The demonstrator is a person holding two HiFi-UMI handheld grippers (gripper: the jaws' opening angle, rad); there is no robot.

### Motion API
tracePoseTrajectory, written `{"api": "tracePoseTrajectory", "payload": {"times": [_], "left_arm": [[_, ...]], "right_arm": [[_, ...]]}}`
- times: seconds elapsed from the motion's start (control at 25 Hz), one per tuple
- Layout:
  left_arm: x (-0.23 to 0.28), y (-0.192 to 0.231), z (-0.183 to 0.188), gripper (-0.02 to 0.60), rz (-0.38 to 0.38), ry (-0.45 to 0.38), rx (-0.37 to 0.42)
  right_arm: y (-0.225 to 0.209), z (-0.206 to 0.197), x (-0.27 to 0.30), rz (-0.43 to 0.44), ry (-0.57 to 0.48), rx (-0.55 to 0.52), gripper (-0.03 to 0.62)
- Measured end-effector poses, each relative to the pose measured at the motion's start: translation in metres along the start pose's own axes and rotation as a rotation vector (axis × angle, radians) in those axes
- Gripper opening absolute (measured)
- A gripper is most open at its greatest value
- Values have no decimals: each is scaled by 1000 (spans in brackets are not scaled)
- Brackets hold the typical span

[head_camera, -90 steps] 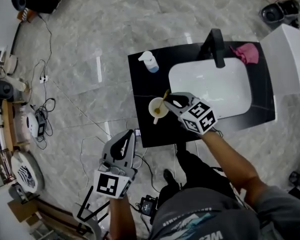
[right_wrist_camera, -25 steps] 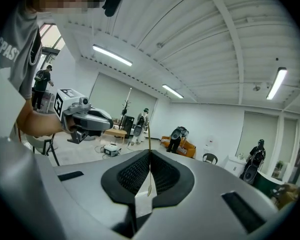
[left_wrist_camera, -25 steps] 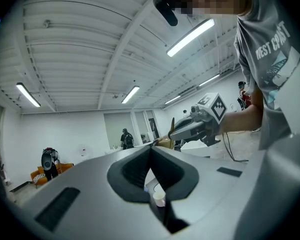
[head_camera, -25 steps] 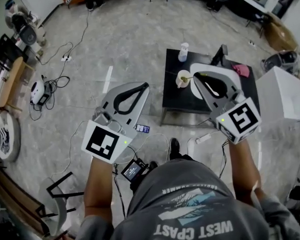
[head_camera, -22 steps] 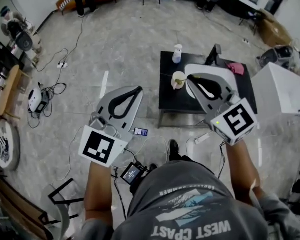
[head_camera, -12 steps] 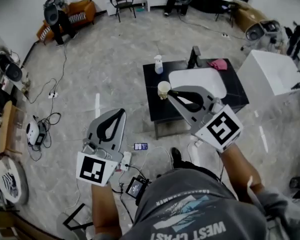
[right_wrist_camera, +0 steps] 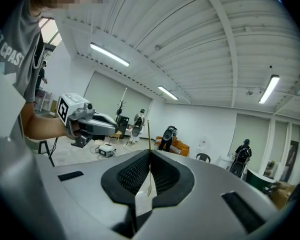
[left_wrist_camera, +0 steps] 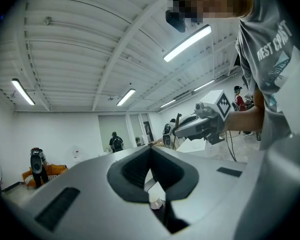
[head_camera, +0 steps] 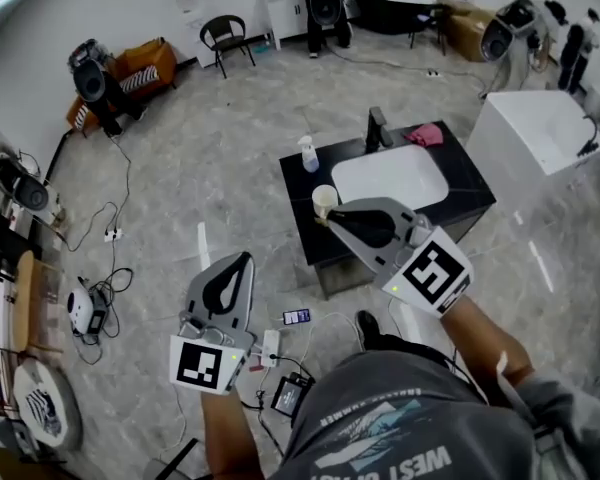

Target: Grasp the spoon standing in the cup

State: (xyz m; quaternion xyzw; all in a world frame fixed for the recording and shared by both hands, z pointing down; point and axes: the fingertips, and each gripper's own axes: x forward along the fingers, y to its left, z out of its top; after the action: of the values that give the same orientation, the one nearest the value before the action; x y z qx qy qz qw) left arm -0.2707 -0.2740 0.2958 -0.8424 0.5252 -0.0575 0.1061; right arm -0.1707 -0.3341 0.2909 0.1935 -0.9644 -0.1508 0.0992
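Holding with the right gripper (right_wrist_camera: pixel 149 151) a thin, pale-brown, stick-like spoon (right_wrist_camera: pixel 148 134): jaws pressed together on its handle, small bowl end lying back inside the jaw opening, long end poking out beyond the tips. No cup around it in the right gripper view, so judged as lifted free.

In the head view, right gripper (head_camera: pixel 329 220) up high, its tip seen just beside the small white paper cup (head_camera: pixel 323 200) on the black square table (head_camera: pixel 298 180), next to the white oval sink basin (head_camera: pixel 390 176). Spoon too thin to make out there.

Nothing held with the left gripper (head_camera: pixel 243 259), low and well apart from the table. In its own view, left gripper (left_wrist_camera: pixel 150 146) with jaws closed tip to tip and nothing between.

Possible trouble from here:
- Very narrow handle, so little contact with the pads. Likely to pivot or slide out with a quick swing or a looser squeeze, then to fall on the grey marble-like floor (head_camera: pixel 230 168).
- Also possible to knock the light cup over by lowering the tip carelessly beside it.

Better to squeeze firmly and move slowly.
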Motion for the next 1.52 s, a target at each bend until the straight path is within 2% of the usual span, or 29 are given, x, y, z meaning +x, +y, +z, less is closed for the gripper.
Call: {"api": "tracePoseTrajectory", "payload": {"times": [0.72, 1.52], "left_arm": [[6, -4, -11, 2, -18, 17, -14], [35, -4, -25, 2, -37, 50, -43]], "right_arm": [[-2, -12, -1, -7, 18, 19, 34], [-25, -38, 3, -3, 58, 56, 34]]}}
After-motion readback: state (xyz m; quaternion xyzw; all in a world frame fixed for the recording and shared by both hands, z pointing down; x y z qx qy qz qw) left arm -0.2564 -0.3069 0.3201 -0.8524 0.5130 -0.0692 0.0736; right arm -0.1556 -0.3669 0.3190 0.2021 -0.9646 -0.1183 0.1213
